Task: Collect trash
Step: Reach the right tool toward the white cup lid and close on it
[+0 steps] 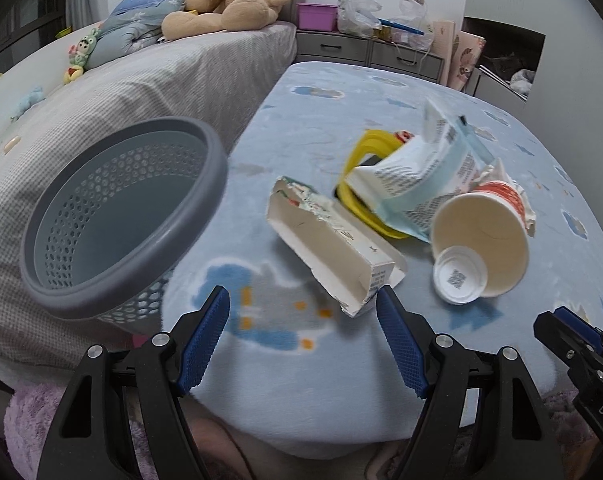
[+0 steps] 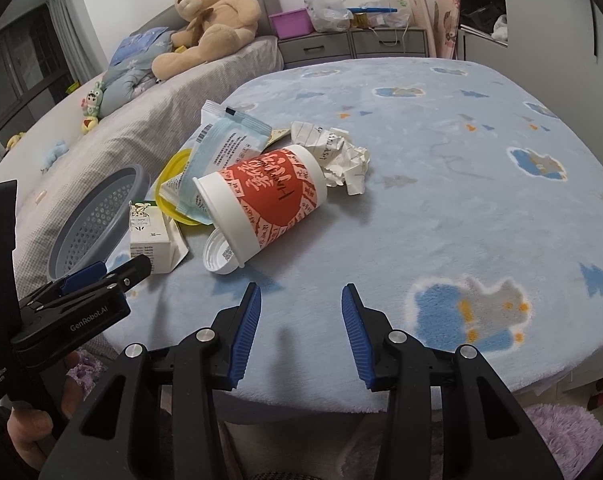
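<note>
Trash lies on a light blue blanket point(image 2: 441, 184): a torn white carton point(image 1: 333, 252) point(image 2: 151, 236), a red and white paper cup point(image 2: 265, 200) point(image 1: 481, 240) on its side, a white lid point(image 1: 459, 276) point(image 2: 219, 252) at its mouth, a blue-white wrapper point(image 1: 425, 176) point(image 2: 225, 140), a yellow ring-shaped piece point(image 1: 361, 188) point(image 2: 173, 184) and crumpled paper point(image 2: 341, 152). A grey perforated bin point(image 1: 121, 220) point(image 2: 97, 216) stands at the left. My left gripper point(image 1: 303, 308) point(image 2: 113, 272) is open, its right finger close to the carton's near end. My right gripper point(image 2: 301, 300) is open and empty, short of the cup.
A grey bed point(image 1: 149, 80) with a teddy bear point(image 1: 229, 0) point(image 2: 209, 20) and small toys lies behind the bin. Grey drawers point(image 2: 353, 44) with plastic bags and a purple box stand at the back. The blanket's near edge drops off below both grippers.
</note>
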